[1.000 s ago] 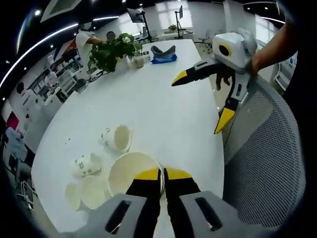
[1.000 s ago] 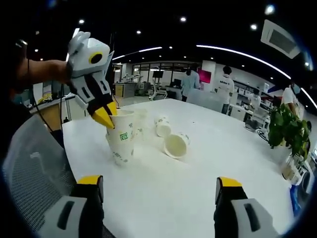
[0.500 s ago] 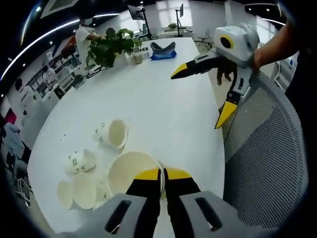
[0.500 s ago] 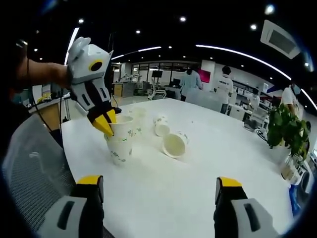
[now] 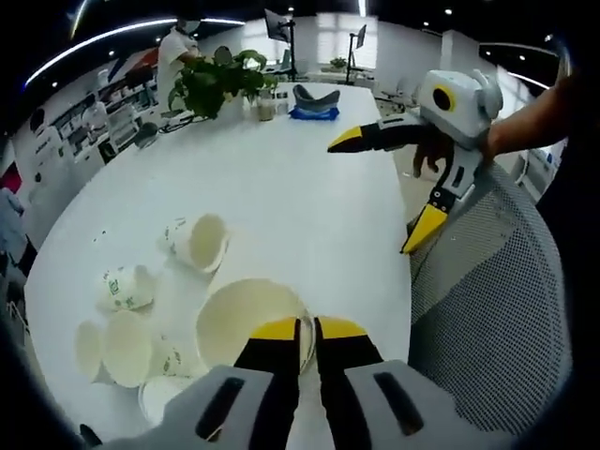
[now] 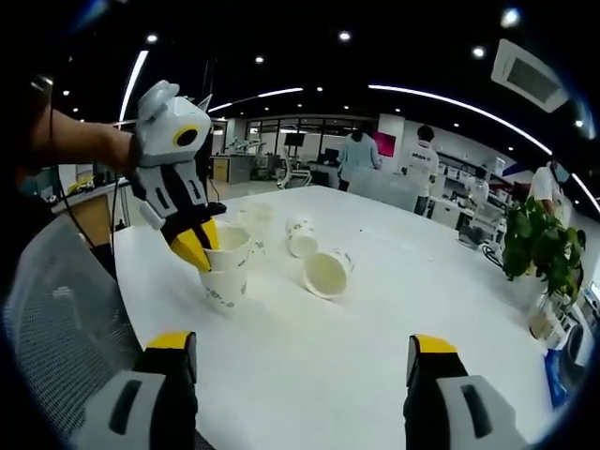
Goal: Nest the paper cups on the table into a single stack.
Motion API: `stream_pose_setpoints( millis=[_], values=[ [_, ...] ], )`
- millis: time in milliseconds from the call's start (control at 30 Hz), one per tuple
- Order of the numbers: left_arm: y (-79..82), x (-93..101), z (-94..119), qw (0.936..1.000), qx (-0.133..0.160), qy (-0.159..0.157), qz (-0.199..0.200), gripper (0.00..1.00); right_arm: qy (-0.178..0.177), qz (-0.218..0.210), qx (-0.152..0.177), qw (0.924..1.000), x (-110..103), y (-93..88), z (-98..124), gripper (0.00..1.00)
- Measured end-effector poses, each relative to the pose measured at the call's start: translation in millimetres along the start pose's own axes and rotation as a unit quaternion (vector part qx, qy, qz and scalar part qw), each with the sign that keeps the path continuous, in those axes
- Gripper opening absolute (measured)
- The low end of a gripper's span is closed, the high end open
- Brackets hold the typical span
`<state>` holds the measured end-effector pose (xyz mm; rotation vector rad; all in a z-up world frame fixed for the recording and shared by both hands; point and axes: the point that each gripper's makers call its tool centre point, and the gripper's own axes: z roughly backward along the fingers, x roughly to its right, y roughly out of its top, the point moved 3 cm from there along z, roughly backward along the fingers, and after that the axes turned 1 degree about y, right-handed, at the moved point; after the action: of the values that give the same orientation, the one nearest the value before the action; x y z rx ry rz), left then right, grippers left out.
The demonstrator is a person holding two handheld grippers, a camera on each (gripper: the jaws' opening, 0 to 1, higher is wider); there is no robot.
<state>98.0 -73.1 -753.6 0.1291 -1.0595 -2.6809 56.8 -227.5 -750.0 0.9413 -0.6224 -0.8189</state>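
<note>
Several cups loose: we are counting at least two lying on their sides, a far one (image 6: pixel 300 239) and a nearer one (image 6: pixel 325 274), in the right gripper view.
Left edge: we are seeing pale upright cups (image 5: pixel 125 347) clustered at the table's (image 5: pixel 281 187) near-left corner in the left gripper view; whether any are nested we cannot tell.
Left gripper (image 6: pixel 195 246): we are pinching the rim of a held cup (image 6: pixel 228 247), which is sitting partly inside a lower cup (image 6: pixel 223 287) standing on the table.
Stack: we are judging it only begun, two cups deep.
Remaining: we are reckoning most cups are waiting to be gathered and nested.
Right gripper (image 5: pixel 389 187): we are holding it spread wide and empty above the table's right edge, beside a mesh chair (image 5: pixel 487 309).
</note>
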Motion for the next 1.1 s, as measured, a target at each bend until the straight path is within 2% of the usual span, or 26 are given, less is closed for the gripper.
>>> stream_pose_setpoints(
  millis=[67,400,800,1100],
  values=[
    [-6.4,-1.4,-4,0.9997,-0.017,0.001,-0.018,0.05,-0.001,0.000,0.000,1.0000,0,0.7,0,0.94],
    [-10.4,1.7,-11,0.9998,-0.013,-0.009,-0.011,0.07,0.001,0.002,-0.002,1.0000,-1,0.7,0,0.94],
    [4.1,-4.0,12,0.9996,0.023,0.011,-0.009,0.22,0.014,0.003,0.002,0.9999,-6,2.3,0,0.95],
    [18.5,-24.6,32,0.9977,0.056,0.038,0.001,0.27,0.013,0.001,0.003,0.9999,-2,-0.8,0,0.95]
  ],
)
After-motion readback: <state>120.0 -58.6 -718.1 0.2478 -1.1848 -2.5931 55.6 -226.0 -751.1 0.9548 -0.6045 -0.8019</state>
